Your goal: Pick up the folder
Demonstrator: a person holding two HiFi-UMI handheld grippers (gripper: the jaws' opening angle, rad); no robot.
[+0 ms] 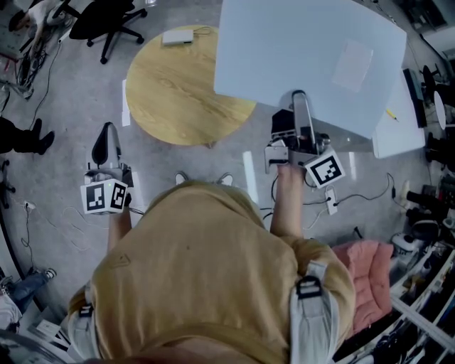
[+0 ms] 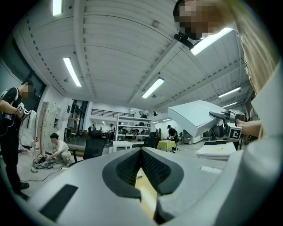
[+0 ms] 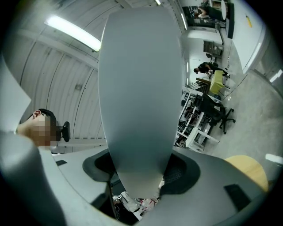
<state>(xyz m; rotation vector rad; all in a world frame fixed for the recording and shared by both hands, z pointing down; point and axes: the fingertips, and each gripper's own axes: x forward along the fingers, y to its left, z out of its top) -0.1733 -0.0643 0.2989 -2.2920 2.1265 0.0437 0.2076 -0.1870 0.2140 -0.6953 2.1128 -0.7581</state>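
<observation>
The folder (image 1: 306,64) is a large pale grey-blue board, held flat in the air above the floor and the table's right edge. My right gripper (image 1: 300,98) is shut on its near edge. In the right gripper view the folder (image 3: 141,88) rises edge-on between the dark pads and fills the middle, with that gripper (image 3: 139,176) clamped on its lower end. My left gripper (image 1: 106,136) hangs at the left over the floor, apart from the folder, its pads meeting with nothing in them. The left gripper view shows that gripper (image 2: 141,152) and, far right, the lifted folder (image 2: 194,117).
A round wooden table (image 1: 178,92) stands ahead with a small white device (image 1: 176,37) at its far edge. A white desk (image 1: 398,128) lies under the folder's right side. A black office chair (image 1: 106,21) is at the top left, a pink cushion (image 1: 366,277) at the lower right.
</observation>
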